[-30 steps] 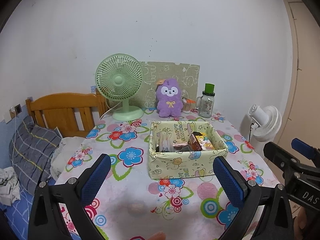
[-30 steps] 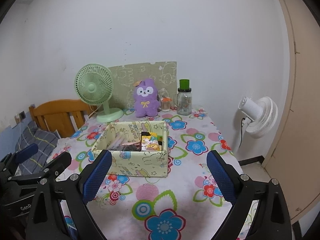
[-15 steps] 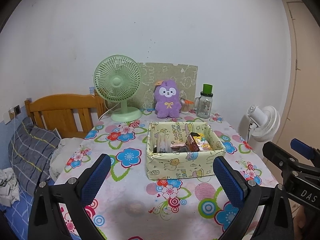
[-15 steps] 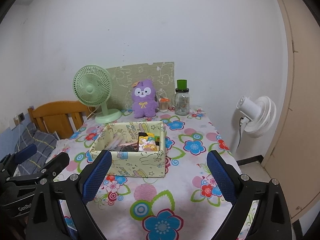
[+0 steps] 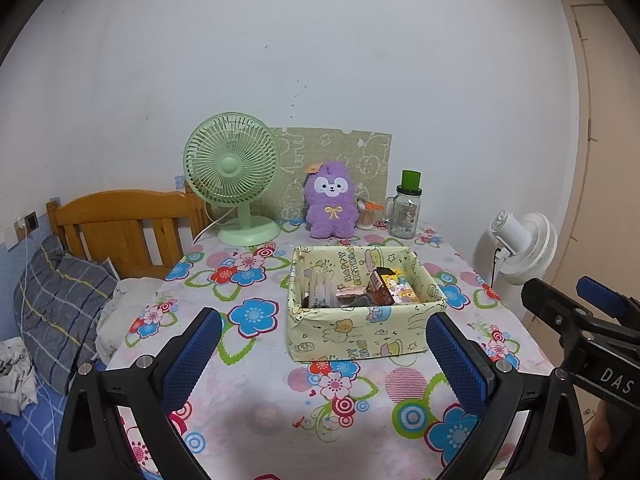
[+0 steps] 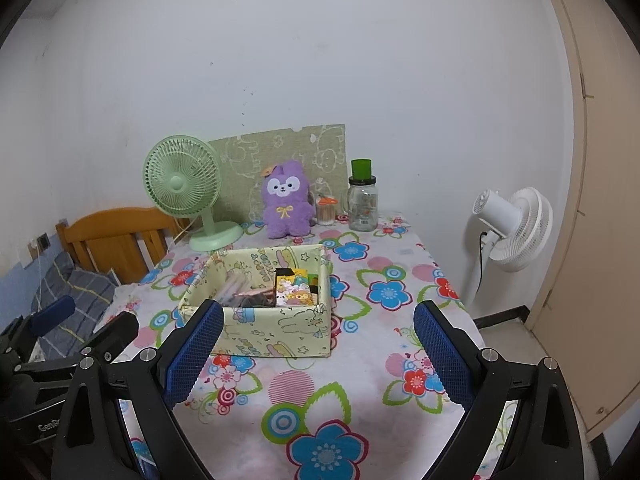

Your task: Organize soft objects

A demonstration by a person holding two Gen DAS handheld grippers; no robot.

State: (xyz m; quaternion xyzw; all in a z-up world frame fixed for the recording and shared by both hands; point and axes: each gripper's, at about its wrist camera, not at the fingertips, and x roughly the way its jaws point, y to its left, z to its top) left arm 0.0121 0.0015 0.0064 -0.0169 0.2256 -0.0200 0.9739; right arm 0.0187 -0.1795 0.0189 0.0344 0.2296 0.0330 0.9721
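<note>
Both claws are hovering low over the near edge of the worktop (image 5: 256, 392), pointing level toward the far wall, each with its blue pads spread wide and gripping nothing. Left claw (image 5: 324, 354) is sitting left of centre, its fingers framing the box (image 5: 360, 336); right claw (image 6: 318, 350) is hanging beside it, and each one's body is showing at the edge of the other's view.

Purple plush (image 5: 331, 206) is sitting upright at the back of the worktop, facing the claws, well apart from both, leaning near a green patterned board (image 5: 360, 152). Green fan (image 5: 232, 164) is standing just left of the plush; a jar (image 5: 407, 212) with a green lid is standing to its right, with a small cup (image 5: 366, 218) between them.

Open and yellow, the box is resting mid-worktop in front of the plush, holding small packets. White fan (image 6: 508, 228) is standing on the floor off the right side; a wooden bed frame (image 5: 120, 224) and pillow (image 5: 60, 304) are lying to the left.
</note>
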